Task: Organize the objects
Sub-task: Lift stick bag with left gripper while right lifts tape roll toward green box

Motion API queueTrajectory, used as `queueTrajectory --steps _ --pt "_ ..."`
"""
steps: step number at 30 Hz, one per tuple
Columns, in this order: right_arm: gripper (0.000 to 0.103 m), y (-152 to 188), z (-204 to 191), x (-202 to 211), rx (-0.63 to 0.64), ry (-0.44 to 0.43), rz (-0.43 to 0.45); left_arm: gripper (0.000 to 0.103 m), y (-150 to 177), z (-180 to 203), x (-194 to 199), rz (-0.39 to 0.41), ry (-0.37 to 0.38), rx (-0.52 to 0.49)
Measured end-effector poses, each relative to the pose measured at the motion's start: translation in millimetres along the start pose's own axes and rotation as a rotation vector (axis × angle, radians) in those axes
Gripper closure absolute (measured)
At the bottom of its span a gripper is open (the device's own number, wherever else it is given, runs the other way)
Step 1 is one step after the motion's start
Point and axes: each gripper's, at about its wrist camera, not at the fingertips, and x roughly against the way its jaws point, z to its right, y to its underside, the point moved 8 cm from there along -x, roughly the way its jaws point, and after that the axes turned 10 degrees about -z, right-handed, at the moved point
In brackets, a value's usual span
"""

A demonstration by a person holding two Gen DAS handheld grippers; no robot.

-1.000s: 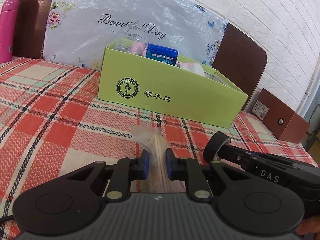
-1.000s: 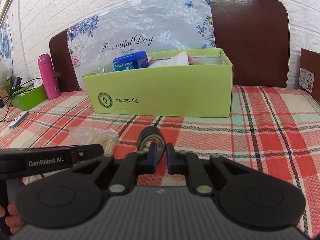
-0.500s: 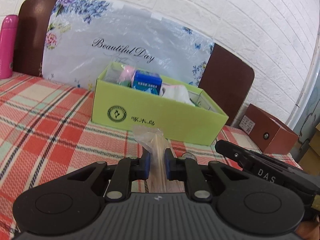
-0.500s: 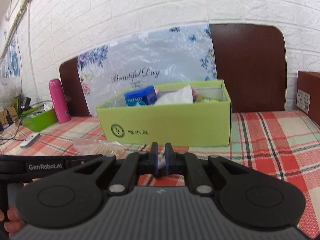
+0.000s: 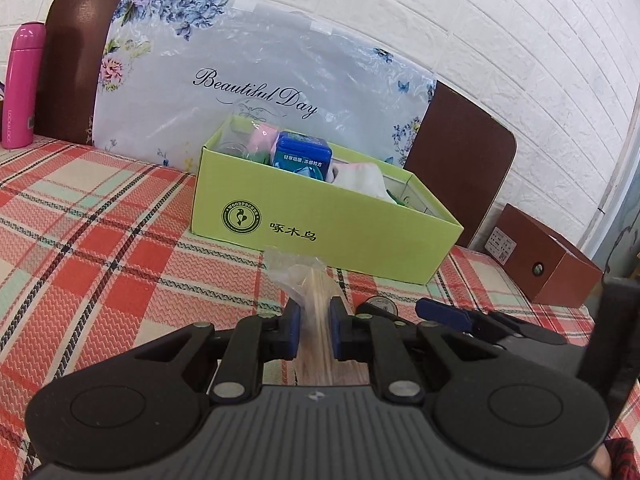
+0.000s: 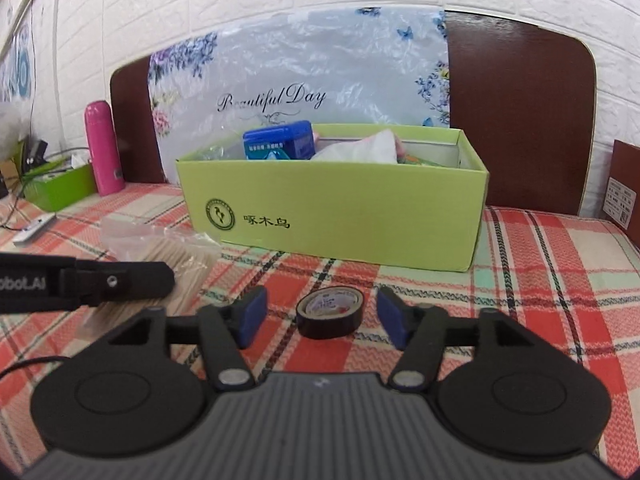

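On the checked cloth [image 6: 540,280] of the bench, at twelve o'clock from both my tools, sits the green box [image 6: 360,216], already holding a blue pack [image 6: 280,142] and white tissue [image 6: 360,148]. My left hand-held gripper [image 5: 314,330] is clenched on a clear bag of wooden sticks [image 5: 310,292], raised off the cloth. My right hand-held gripper [image 6: 322,312] has just been opening and stands released, the black tape roll [image 6: 330,312] lying flat between its pads, touching neither.
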Motion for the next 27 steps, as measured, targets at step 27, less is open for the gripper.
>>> queueTrajectory --steps 27 --pt "0.061 -22 24 46 -0.11 -0.052 0.137 0.089 -50 35 14 0.046 0.045 -0.105"
